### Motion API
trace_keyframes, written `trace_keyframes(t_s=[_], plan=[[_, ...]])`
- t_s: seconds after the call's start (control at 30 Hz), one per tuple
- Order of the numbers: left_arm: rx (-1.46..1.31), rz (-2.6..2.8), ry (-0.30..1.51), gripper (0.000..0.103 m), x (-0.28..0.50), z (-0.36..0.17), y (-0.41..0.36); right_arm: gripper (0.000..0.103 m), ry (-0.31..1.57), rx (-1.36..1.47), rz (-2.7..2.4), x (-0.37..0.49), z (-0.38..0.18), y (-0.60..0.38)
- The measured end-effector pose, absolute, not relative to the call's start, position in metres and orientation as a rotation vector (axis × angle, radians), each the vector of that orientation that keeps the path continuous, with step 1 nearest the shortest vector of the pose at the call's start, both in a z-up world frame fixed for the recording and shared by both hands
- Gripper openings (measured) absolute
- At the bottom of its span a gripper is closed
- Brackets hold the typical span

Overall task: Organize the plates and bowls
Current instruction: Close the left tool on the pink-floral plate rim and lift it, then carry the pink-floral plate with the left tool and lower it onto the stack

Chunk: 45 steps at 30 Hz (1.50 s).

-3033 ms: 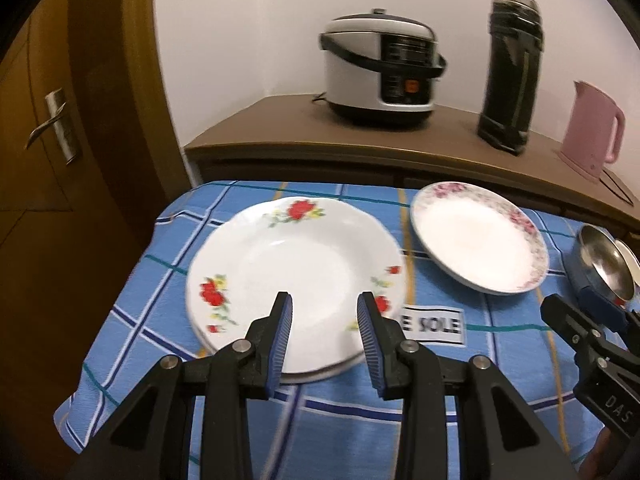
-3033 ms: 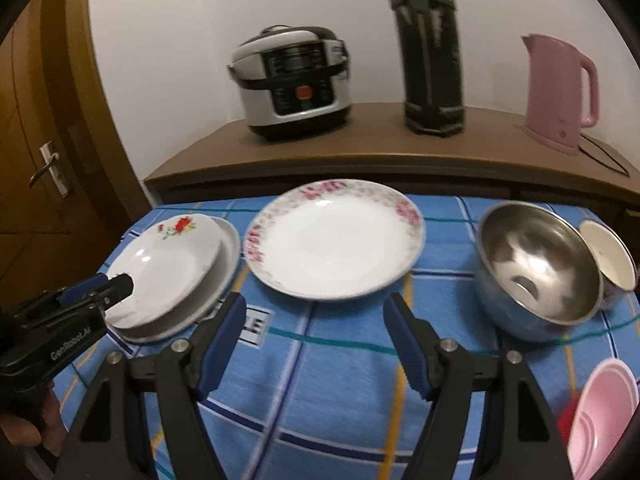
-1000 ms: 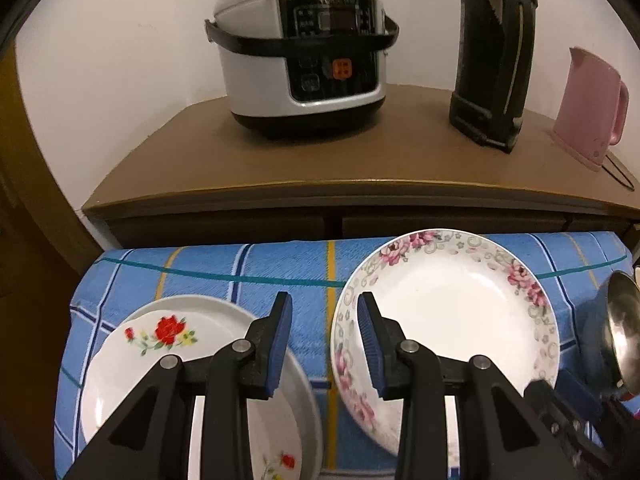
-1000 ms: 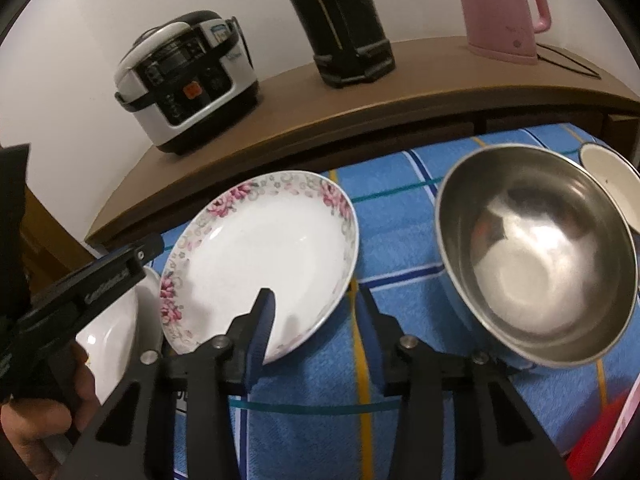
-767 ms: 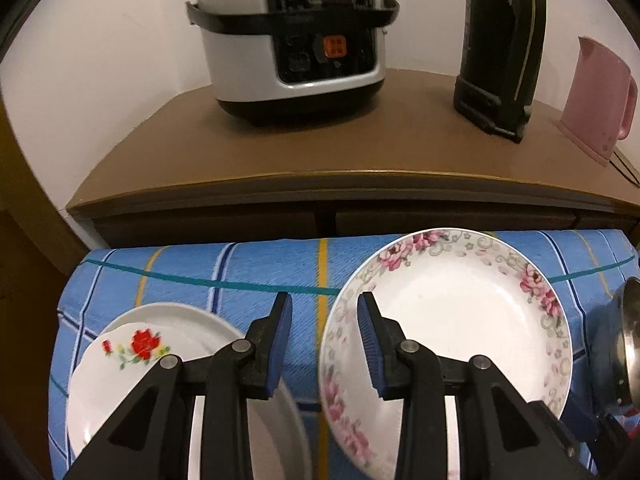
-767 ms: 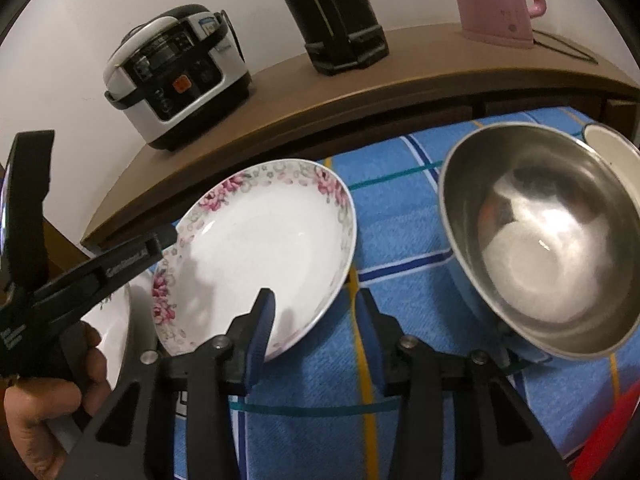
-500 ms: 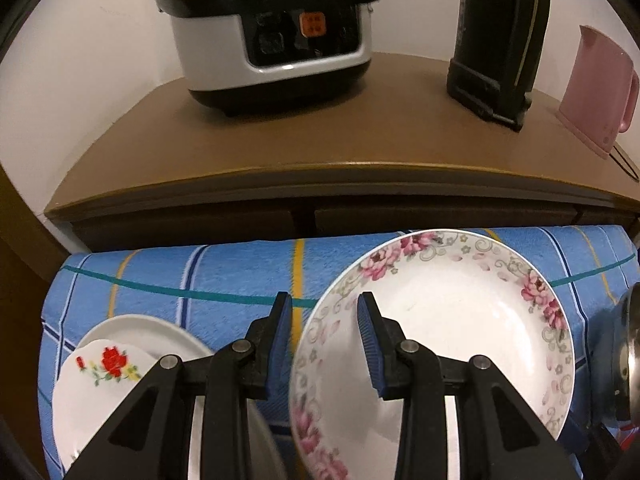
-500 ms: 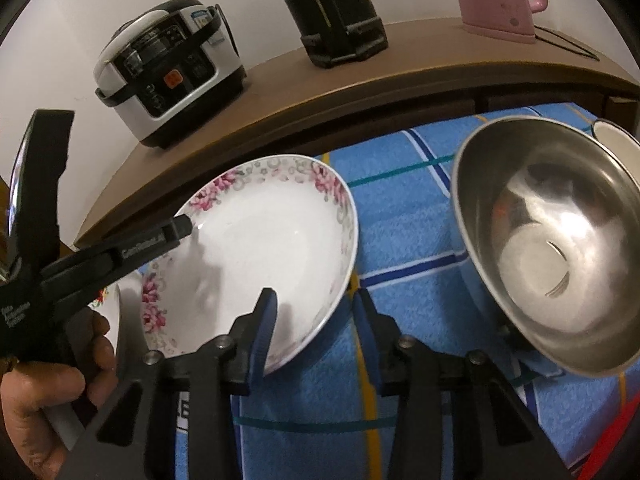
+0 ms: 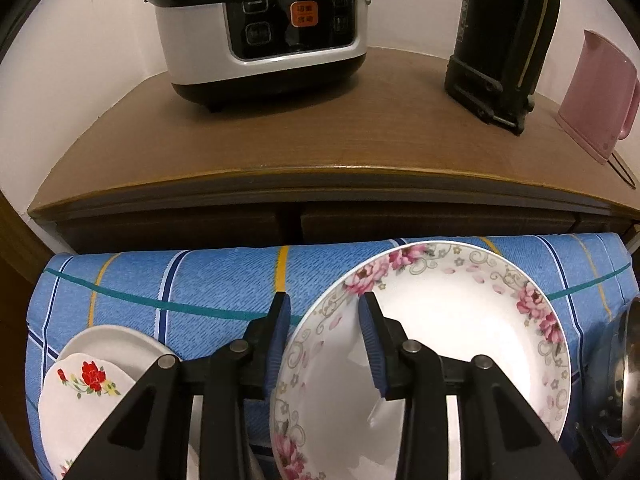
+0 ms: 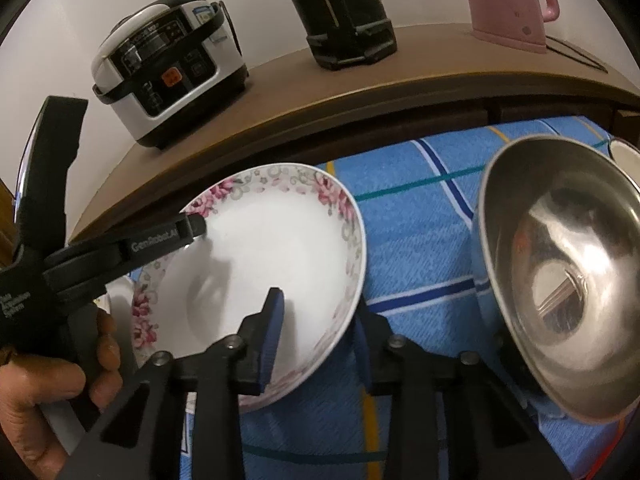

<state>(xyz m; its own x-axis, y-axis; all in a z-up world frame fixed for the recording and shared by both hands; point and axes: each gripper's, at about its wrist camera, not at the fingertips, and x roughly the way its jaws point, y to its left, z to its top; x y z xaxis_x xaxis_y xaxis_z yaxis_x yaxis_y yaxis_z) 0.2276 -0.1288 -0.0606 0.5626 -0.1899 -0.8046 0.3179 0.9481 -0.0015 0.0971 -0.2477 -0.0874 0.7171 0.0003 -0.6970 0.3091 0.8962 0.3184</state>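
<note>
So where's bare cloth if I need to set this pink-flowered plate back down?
Bare cloth lies behind the red-rose plates, left of the pink-flowered plate, up to the cabinet. Crowded right: the steel bowl sits close.

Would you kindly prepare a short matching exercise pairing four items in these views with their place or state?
Items:
1. pink-flowered plate
2. rice cooker
3. steel bowl
4. red-rose plate

Places or states:
A. on the wooden sideboard, by the wall
B. rim between the fingers of both grippers
C. on the blue cloth, right of the flowered plate
D. stacked on another white plate at the cloth's left

Pairs: 1-B, 2-A, 3-C, 4-D
</note>
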Motion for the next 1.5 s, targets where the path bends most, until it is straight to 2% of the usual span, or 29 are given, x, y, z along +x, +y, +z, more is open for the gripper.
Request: trace_keyframes(t_s=[0.1, 0.23, 0.83, 1.5], plan=[[0.16, -0.302, 0.923, 0.04, 0.228, -0.06, -0.129, 0.029, 0.757, 0.435, -0.179, 0.098, -0.087, -0.249], [0.191, -0.308, 0.923, 0.047, 0.224, -0.064, -0.135, 0.029, 0.761, 0.421, -0.179, 0.1, -0.086, -0.248], [0.144, -0.343, 0.872, 0.046, 0.193, -0.052, -0.119, 0.03, 0.75, 0.401, -0.153, 0.095, -0.082, -0.248], [0.114, -0.343, 0.808, 0.047, 0.14, -0.028, -0.086, 0.03, 0.678, 0.312, -0.119, 0.048, -0.053, -0.223]])
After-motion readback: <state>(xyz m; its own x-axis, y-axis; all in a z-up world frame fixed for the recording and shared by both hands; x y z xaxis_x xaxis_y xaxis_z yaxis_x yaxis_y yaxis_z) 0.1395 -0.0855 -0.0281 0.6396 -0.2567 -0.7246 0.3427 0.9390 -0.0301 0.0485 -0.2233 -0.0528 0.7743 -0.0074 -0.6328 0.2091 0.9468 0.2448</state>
